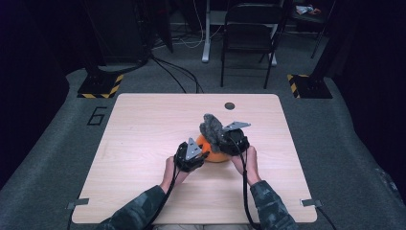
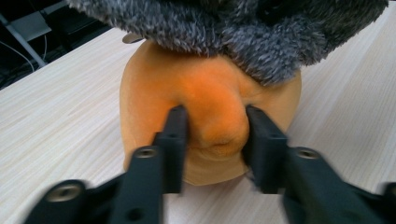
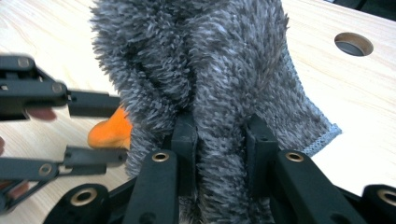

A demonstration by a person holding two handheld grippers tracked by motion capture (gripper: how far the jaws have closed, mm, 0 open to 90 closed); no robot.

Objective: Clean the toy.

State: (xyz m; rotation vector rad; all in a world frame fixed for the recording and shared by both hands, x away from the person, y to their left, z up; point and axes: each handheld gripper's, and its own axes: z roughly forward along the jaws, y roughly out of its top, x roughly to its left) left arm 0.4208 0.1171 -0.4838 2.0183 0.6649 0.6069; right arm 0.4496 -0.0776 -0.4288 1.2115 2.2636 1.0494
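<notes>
Near the middle of the pale wooden table (image 1: 143,143), the left gripper (image 2: 214,135) pinches a fold of a soft, rounded orange plush item (image 2: 210,93), jaws narrowed on it. Directly above, the right gripper (image 3: 219,140) clamps a shaggy grey fleece cloth (image 3: 210,60) that stands upright and drapes over the orange piece. Whether the two fabrics are joined is hidden under the grey pile.
</notes>
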